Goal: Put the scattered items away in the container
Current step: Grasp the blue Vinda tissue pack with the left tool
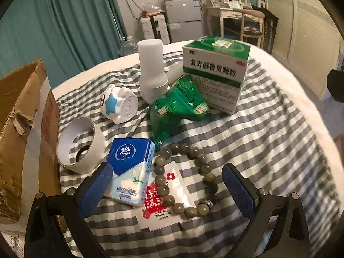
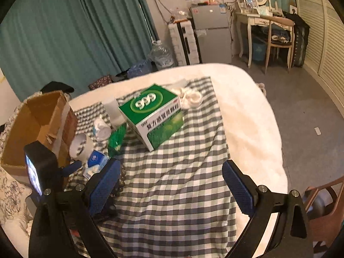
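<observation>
Nothing packed yet: both hand-held grippers spread and empty over the checked cloth on the bed.

The cardboard box (image 1: 19, 129) at the left edge looks empty as far as I can see inside. Still out, one of each: tissue pack (image 1: 131, 169), bead bracelet (image 1: 185, 180), red-and-white sachet (image 1: 163, 202), tape roll (image 1: 79, 144), green packet (image 1: 178, 105), medicine box (image 1: 217, 71), white bottle (image 1: 150, 66), star-marked white object (image 1: 120, 103). The left hand-held gripper (image 1: 165, 190) straddles tissue pack and bracelet; the right hand-held gripper (image 2: 169, 187) hangs over bare cloth.
</observation>
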A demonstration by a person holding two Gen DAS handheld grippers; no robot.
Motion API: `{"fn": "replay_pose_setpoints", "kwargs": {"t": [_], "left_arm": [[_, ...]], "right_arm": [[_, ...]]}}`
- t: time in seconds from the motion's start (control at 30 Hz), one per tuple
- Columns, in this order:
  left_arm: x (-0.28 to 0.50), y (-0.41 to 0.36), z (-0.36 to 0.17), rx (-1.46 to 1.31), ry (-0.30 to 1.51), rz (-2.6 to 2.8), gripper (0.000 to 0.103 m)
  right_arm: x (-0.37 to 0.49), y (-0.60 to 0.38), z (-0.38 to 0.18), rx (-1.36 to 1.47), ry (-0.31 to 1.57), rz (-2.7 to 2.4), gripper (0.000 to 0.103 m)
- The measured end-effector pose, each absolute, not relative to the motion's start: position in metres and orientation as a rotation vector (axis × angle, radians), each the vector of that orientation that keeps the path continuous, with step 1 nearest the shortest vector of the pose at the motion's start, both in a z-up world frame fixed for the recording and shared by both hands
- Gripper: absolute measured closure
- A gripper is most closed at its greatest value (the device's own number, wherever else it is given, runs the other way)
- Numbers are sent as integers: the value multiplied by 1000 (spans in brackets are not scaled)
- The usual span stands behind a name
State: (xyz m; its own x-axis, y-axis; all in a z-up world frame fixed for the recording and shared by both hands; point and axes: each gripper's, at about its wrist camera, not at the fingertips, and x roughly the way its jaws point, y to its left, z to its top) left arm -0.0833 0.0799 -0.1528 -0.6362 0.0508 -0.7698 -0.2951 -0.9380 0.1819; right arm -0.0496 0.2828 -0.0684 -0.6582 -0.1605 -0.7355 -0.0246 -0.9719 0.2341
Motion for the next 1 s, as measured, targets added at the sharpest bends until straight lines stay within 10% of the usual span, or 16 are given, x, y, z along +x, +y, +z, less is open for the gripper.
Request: {"fn": "replay_pose_setpoints", "kwargs": {"t": [0.4, 0.63, 1.0], "left_arm": [[-134, 2, -174, -1516, -206, 2660, 0], [-130, 13, -165, -1541, -123, 2615, 46], [-132, 7, -163, -1503, -141, 2603, 43]], "right_arm": [[-59, 277, -80, 1299, -351, -2762, 7], [-81, 251, -83, 1273, -464, -2641, 7], [-145, 216, -135, 1348, -726, -2464, 8]]}}
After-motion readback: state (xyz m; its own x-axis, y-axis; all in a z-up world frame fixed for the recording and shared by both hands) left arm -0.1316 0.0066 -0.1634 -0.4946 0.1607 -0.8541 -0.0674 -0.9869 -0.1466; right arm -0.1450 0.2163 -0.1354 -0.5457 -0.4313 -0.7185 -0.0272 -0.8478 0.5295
